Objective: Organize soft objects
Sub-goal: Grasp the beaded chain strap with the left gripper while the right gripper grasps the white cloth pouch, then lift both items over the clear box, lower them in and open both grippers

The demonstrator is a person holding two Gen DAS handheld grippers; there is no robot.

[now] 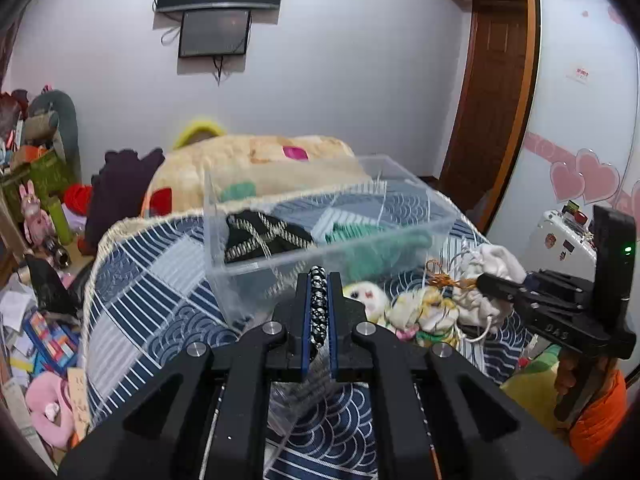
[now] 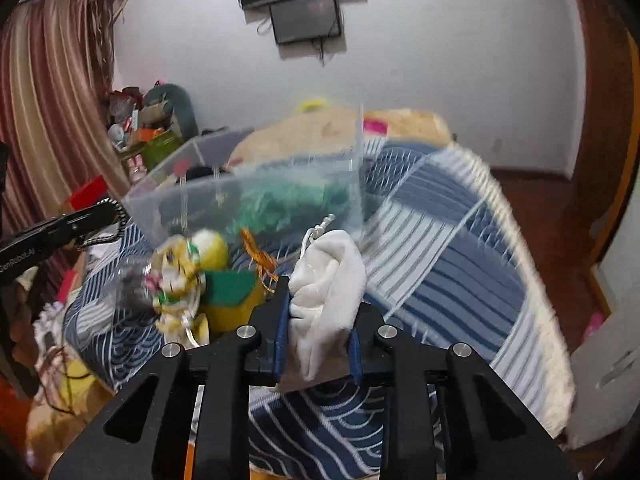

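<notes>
Pouch point(image 2: 326, 292), white drawstring cloth, clamped in the right gripper point(image 2: 320, 320), with the clear plastic bin point(image 2: 256, 196) ahead and slightly left on the patterned quilt point(image 2: 440, 264). Left gripper point(image 1: 319, 304) pinches a black-and-white braided cord point(image 1: 318, 300), long axis along its fingers, directly before the bin. Legible: "GenRobot.AI".

Left gripper point(image 1: 320, 304): matte black linkage, blue-edged pads, four silver screw heads. Right gripper point(image 2: 318, 332): same black frame, blue pads; "DAS" embossed and a green LED seen on its body.
</notes>
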